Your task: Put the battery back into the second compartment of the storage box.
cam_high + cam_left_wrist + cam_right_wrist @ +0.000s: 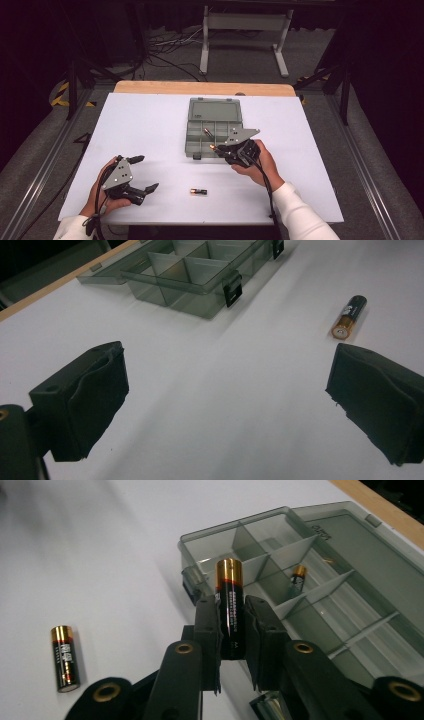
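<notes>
My right gripper [232, 630] clamps a battery [230, 607] at the near edge of the open box [191, 142]; one cell [208, 132] already lies in a compartment; another [198, 191] waits on the table [150, 125]; my left gripper [140, 175] rests wide, empty.

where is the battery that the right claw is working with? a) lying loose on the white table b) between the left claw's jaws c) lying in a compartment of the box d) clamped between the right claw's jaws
d: in the right gripper view the right claw is shut on a battery near the compartment box; another battery lies loose on the table.
</notes>
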